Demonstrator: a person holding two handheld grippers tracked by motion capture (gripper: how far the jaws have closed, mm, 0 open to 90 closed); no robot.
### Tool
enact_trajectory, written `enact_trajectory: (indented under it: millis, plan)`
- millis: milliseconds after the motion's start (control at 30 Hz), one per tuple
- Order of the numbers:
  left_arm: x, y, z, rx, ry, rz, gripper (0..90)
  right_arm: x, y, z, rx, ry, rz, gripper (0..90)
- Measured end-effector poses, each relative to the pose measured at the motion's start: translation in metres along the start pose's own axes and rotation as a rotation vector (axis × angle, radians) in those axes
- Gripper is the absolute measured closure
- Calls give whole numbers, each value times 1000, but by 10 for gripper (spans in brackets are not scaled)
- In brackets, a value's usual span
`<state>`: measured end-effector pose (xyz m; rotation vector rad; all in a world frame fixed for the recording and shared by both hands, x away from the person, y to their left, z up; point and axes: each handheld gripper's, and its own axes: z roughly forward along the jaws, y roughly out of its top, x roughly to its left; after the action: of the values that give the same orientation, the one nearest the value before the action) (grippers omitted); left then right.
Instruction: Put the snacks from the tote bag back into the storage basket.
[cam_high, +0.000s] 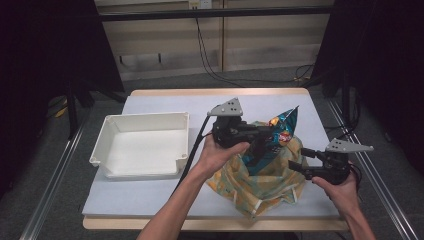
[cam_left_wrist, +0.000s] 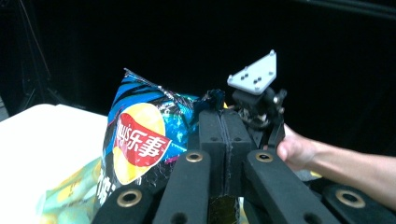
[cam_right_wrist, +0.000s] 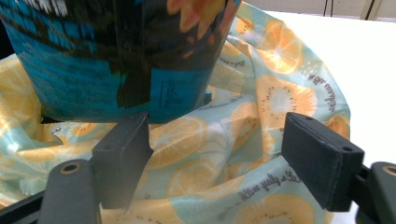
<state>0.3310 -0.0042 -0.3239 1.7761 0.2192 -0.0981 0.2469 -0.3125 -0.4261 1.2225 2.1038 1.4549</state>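
Orange-printed cloth bag (cam_high: 260, 186) slumps open on the white table (cam_high: 150, 200), at three o'clock from the white bin (cam_high: 142, 145). Rising from its mouth, the blue chip bag (cam_high: 272, 142) hangs pinched in the left gripper (cam_left_wrist: 224, 135), jaws clamped tight on its edge. The right gripper (cam_right_wrist: 217, 154), jaws wide and empty, hovers at the cloth's four o'clock rim. I'd judge extraction underway; next, lift clear toward nine o'clock.

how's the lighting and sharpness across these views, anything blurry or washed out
High view: evenly lit table, dark surroundings, a little soft. Left gripper view: black background, chip bag bright with foil glare, table corner washed out. Right gripper view: jaws and orange-print bag fairly sharp, chip bag up close dim and blurred, table beyond overexposed.
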Motion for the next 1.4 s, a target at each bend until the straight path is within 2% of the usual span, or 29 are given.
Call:
enact_trajectory:
  millis: [100, 200, 533, 567, 633, 667, 767, 900, 1000, 1067, 1167, 1233, 1400]
  plan:
    - [-1, 5, -1, -3, 4, -5, 896, 1, -2, -1, -8, -3, 10, 223]
    - [-2, 12, -2, 3, 8, 17, 896, 3, -6, -4, -15, -5, 17, 216]
    - [-4, 43, -14, -46, 5, 37, 896, 6, -13, -11, -35, -10, 27, 217]
    - [-6, 45, -16, -31, 25, 40, 896, 6, -13, -12, -31, -12, 25, 217]
    - [-4, 47, -20, -28, 33, 44, 896, 7, -14, -13, -33, -15, 24, 217]
    - [-4, 48, -22, -39, 39, 31, 896, 8, -15, -13, -33, -15, 28, 217]
    - [-3, 53, -32, -62, 37, 27, 897, 10, -17, -14, -27, -15, 26, 217]
    - [-5, 67, -43, -102, 36, 36, 897, 10, -17, -14, -39, -9, 20, 217]
    - [-5, 75, -49, -103, 50, 50, 897, 13, -16, -14, -45, -7, 24, 217]
    - [-3, 75, -55, -121, 54, 44, 897, 14, -17, -14, -48, -12, 21, 217]
    - [-2, 68, -57, -101, 86, 34, 897, 15, -18, -15, -42, -25, 11, 209]
    - [-2, 63, -60, -104, 92, 25, 897, 16, -19, -16, -45, -28, 19, 204]
    - [0, 61, -80, -108, 123, 37, 896, 21, -19, -20, -58, -34, 20, 166]
